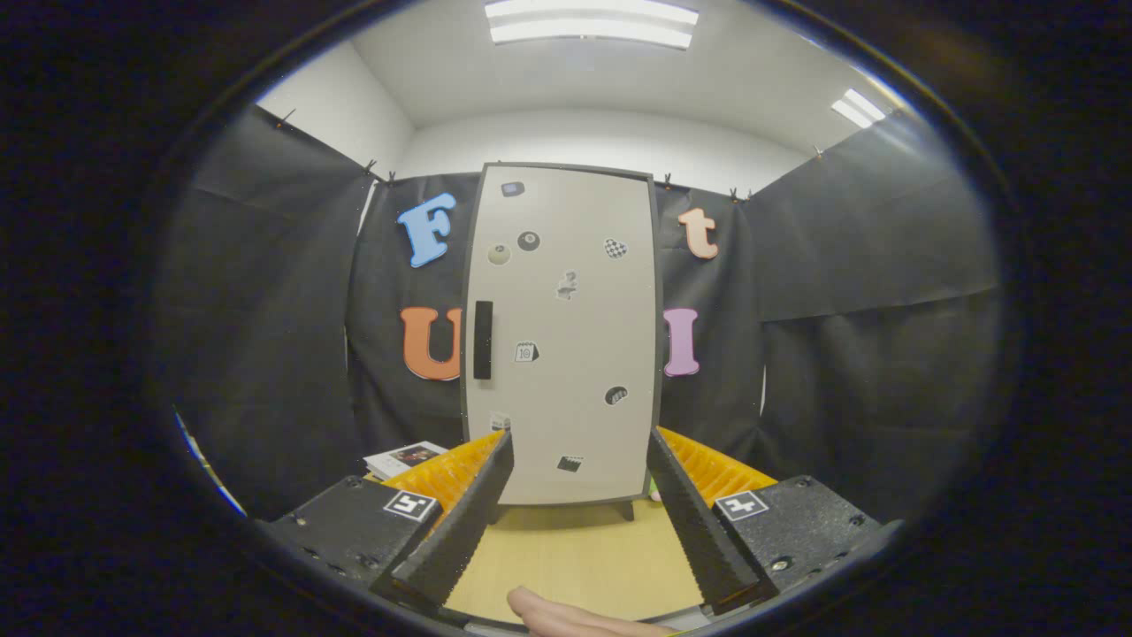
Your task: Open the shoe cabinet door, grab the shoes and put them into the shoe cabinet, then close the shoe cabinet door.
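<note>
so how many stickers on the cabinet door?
9 on the pale grey cabinet door: one at its top, three in a row below that, one mid-door, one beside the black vertical handle, three lower down. The open gripper may hide more at the bottom.

The scene is viewed from the gripper (pixel 579 478), low over the worktop (pixel 575 557), facing the closed shoe cabinet door (pixel 566 336) squarely at moderate range; its fingers are spread wide.

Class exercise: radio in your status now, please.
Hand-held gripper open, holding nothing. Shoe cabinet door shut, its handle untouched, beyond the fingers. Nothing between.
</note>
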